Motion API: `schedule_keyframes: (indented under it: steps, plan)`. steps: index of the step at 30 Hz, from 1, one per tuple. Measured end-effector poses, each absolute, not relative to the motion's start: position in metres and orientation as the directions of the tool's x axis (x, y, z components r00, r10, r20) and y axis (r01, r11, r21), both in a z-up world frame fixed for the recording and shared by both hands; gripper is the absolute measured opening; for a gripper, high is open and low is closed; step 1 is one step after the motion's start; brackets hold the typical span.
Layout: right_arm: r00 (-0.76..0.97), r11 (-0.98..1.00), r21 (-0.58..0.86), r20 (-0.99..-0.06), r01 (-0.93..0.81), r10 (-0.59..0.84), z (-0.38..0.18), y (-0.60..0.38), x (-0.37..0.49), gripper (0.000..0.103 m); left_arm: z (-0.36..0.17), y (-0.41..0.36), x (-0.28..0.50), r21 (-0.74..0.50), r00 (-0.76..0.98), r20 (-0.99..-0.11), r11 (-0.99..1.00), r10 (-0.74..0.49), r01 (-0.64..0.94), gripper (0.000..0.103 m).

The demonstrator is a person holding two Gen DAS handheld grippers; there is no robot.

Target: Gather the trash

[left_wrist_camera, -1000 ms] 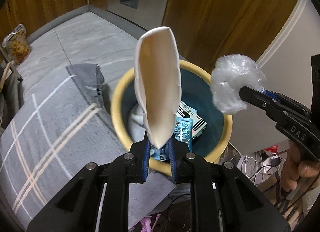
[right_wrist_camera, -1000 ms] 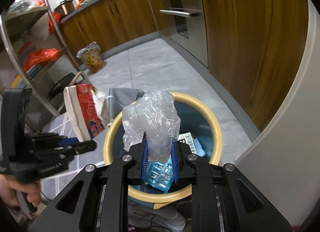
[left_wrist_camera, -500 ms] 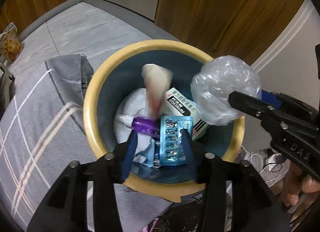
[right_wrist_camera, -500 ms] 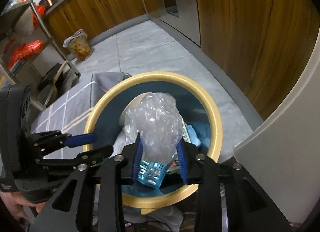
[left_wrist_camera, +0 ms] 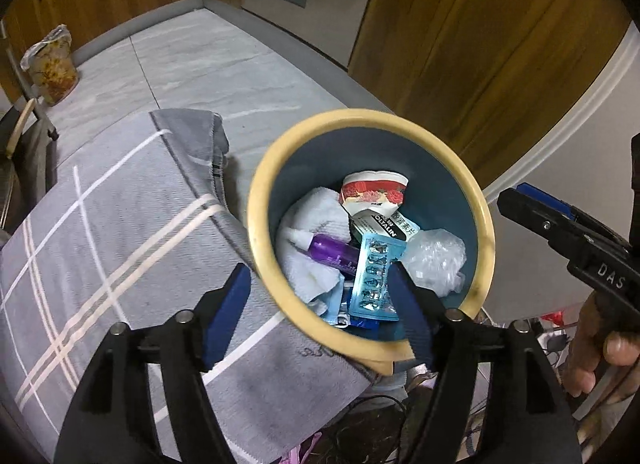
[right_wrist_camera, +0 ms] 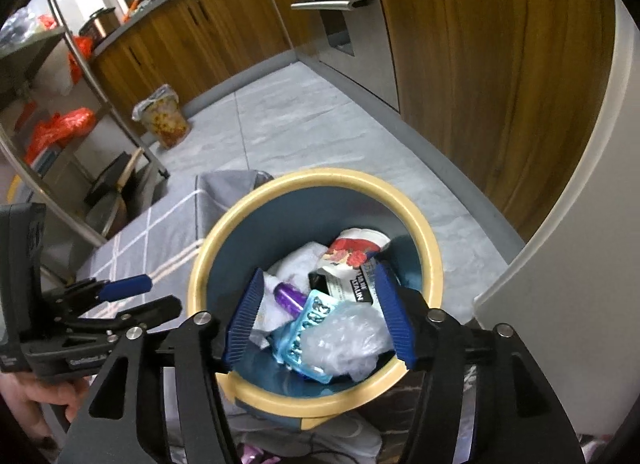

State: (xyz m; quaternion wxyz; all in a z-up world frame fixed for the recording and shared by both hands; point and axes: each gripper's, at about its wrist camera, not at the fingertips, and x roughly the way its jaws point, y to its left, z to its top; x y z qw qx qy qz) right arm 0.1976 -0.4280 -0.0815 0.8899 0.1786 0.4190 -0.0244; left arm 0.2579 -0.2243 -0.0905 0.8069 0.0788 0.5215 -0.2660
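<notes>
Both views are fisheye cameras riding on the handheld grippers, each looking forward and steeply down along its own two fingers. The left wrist view looks down on the trash bin from close above its near rim, with the grey checked cloth to its left and the right gripper entering at the right edge. The right wrist view hangs close over the same bin, with the left gripper at the left edge. Both share the bin, cloth, floor and wooden cabinets.
</notes>
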Motion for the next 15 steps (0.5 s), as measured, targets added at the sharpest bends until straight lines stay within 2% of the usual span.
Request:
schedule_keyframes:
  steps: [5,15]
  plan:
    - [0.675,0.942,0.284,-0.732,0.178,0.093,-0.068,-0.423,0.185,0.065,-0.077,-0.217,0.245,-0.13,0.354,-0.868,0.847,-0.348,0.515,0.082]
    - [0.72,0.967,0.222,-0.691,0.127,0.064,-0.049,-0.412,0.152,0.073,-0.043,-0.206,0.211,-0.119,0.426,-0.82,0.842,-0.382,0.526,0.09]
